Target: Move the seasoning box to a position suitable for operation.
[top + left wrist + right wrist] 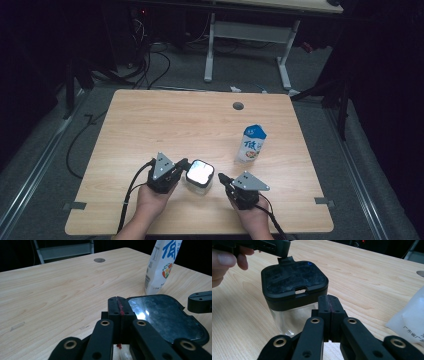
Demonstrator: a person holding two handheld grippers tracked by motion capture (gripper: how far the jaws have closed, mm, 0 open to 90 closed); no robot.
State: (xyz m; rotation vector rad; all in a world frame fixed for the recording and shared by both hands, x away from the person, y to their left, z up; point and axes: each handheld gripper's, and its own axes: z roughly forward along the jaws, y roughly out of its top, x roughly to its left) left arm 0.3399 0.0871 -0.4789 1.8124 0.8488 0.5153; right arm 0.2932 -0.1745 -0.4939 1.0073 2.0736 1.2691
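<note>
A square clear container (199,178) with rounded corners and a glossy black lid sits in the lower middle of the high view, between both grippers on the pale woodgrain table (165,120). The left gripper (183,164) has its jaws pressed together, the tips at the lid's edge; whether they touch is unclear. The right gripper (222,177), jaws also together, rests just beside it. The right gripper view reveals the transparent wall (292,317) and the lid's small tab (286,260). The left gripper view shows the printed carton (162,267) standing upright behind the lid.
</note>
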